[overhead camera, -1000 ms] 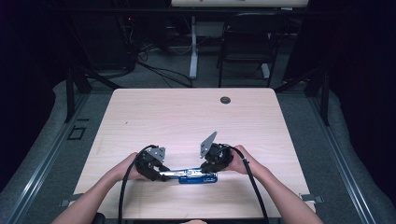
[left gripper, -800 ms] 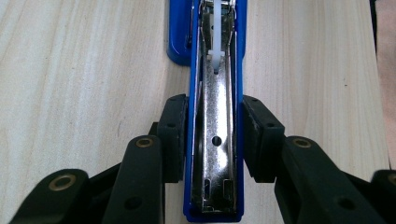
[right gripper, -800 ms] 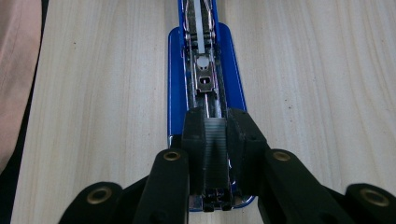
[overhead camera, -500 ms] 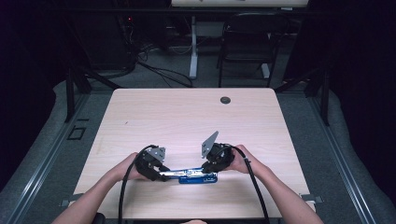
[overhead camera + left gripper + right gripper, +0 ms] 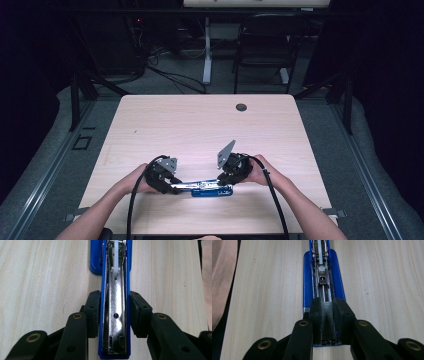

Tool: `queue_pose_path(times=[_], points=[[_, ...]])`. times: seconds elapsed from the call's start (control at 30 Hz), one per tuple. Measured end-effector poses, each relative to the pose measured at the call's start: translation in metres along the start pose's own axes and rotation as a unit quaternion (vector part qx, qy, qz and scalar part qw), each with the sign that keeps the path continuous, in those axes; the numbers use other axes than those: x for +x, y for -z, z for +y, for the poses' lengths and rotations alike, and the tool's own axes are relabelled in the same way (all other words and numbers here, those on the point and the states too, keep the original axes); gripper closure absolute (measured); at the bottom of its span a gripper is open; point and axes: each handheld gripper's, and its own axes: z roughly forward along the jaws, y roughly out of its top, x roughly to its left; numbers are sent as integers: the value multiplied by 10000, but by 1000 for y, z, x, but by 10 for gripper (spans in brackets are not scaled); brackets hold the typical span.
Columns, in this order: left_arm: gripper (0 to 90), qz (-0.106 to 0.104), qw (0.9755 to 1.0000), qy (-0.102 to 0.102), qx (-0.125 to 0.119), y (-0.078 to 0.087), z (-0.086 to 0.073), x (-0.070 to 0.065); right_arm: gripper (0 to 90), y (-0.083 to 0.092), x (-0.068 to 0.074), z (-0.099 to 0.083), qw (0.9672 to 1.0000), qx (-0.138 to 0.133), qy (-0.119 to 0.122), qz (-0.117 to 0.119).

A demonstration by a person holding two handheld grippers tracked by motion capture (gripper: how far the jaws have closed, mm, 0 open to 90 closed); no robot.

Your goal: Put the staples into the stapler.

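A blue stapler (image 5: pixel 205 187) lies swung open flat near the table's front edge, between my two grippers. My left gripper (image 5: pixel 176 187) is shut on its left end. In the left gripper view the pads (image 5: pixel 93 312) press on both sides of the blue upper arm (image 5: pixel 115 340), whose shiny metal inside faces up. From the right, my right gripper (image 5: pixel 226 181) is shut on the other end. The right gripper view shows its jaws (image 5: pixel 327 317) clamped on the dark staple channel above the blue base (image 5: pixel 337 277). A hand holds each gripper.
The light wooden table (image 5: pixel 200 125) has a round cable hole (image 5: pixel 241 107) near its far edge. Behind the table stand a dark chair (image 5: pixel 262 45) and a white desk leg (image 5: pixel 206 50), with cables on the floor.
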Motion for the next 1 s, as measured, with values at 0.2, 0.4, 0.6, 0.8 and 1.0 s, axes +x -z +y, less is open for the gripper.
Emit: queue_pose_path(times=[0.2,0.4,0.6,0.8,1.0], points=[[642,-4,10000,7,0,0,0,0,753,0,0,-1,10000,46,-41,30],[642,47,10000,-15,27,0,0,-1,728,3,-2,-1,9995,-78,-288,-64],[643,16,10000,-20,34,0,1,0,711,-2,-3,4,9978,-116,-629,-166],[643,18,10000,-26,18,0,1,-1,696,-10,-4,10,9960,-128,-838,-294],[643,32,10000,-37,20,1,1,-1,720,-14,-4,10,9954,12,-895,-341]])
